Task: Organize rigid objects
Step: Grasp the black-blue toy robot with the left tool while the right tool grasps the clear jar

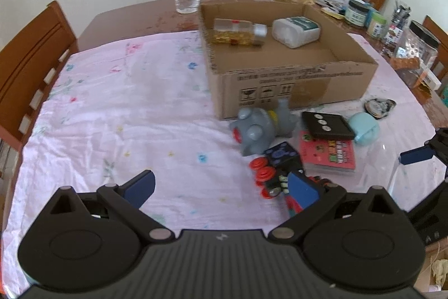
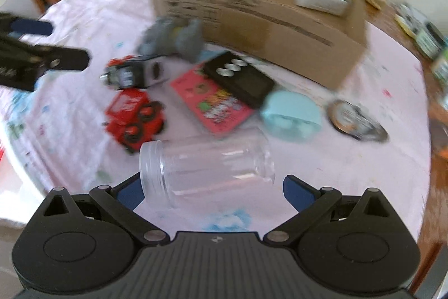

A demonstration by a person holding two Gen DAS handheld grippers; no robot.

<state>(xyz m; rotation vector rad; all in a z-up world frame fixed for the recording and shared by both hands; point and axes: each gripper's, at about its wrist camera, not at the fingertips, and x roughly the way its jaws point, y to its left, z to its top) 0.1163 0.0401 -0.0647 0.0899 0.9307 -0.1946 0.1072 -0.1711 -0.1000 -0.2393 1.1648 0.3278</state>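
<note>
Right wrist view: clear jar (image 2: 205, 168) on its side on bench cloth, between right tongs (image 2: 214, 191), spread wide, nothing gripped. Judgement: straddle jar mid-body, close square across wall, slick plastic may roll. Cardboard box (image 2: 252, 18) beyond the toy clutter. Left tongs (image 1: 221, 187) also spread, empty, near red toy truck (image 1: 268, 178).

Both wrist views look forward and down over the desk (image 1: 112, 102), close in, sharing the cardboard box (image 1: 294, 86) and toy pile.
</note>
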